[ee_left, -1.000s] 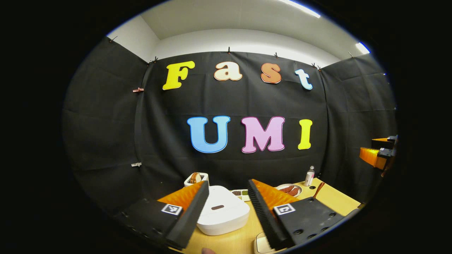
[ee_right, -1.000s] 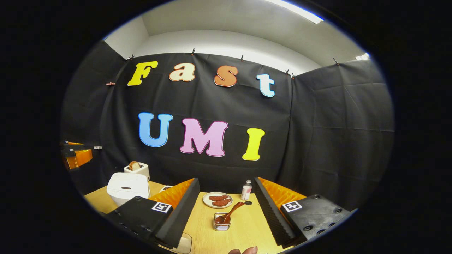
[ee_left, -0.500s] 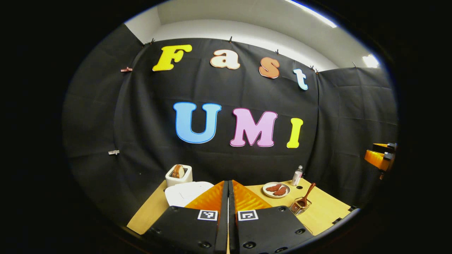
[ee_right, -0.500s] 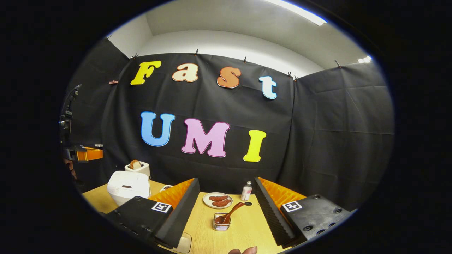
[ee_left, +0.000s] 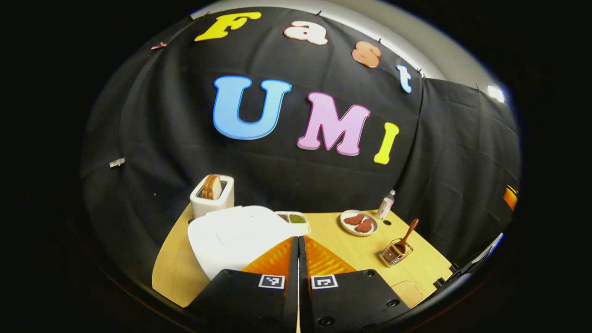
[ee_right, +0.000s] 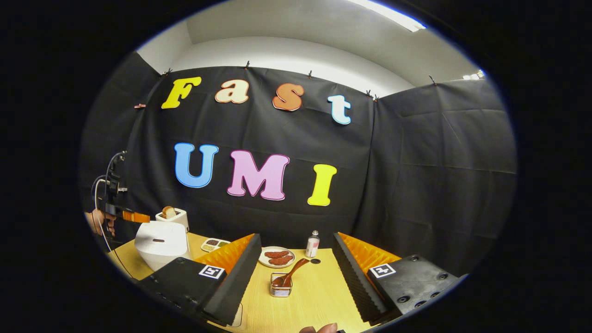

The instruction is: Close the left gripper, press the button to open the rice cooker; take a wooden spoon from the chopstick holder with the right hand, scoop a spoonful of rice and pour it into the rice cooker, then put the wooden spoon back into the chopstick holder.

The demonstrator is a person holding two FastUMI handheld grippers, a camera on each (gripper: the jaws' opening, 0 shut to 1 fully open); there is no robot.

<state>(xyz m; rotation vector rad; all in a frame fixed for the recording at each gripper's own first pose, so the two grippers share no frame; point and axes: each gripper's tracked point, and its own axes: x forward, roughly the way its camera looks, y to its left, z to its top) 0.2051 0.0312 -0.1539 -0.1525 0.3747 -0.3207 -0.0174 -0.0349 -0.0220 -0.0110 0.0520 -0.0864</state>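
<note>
The white rice cooker [ee_left: 231, 236] sits on the table with its lid down, just ahead of and below my left gripper [ee_left: 298, 240], whose fingers are pressed together with nothing between them. In the right gripper view a hand holds the left gripper [ee_right: 134, 216] just above the rice cooker [ee_right: 159, 243]. A wooden spoon [ee_right: 292, 272] leans in the wire chopstick holder [ee_right: 280, 286], right in front of my right gripper [ee_right: 296, 240], which is open and holds nothing. The chopstick holder [ee_left: 393, 254] with the wooden spoon [ee_left: 408, 233] stands at the right in the left gripper view.
A toaster [ee_left: 212, 189] holding bread stands behind the cooker. A divided seasoning dish [ee_left: 293, 217], a plate of meat [ee_left: 358, 223] and a small bottle [ee_left: 385, 203] line the back of the wooden table [ee_left: 351, 249]. A shallow container [ee_left: 407, 291] lies at the near right edge.
My left gripper went from open to shut, then tilted down and moved closer over the rice cooker. The right gripper stayed open and barely shifted.
</note>
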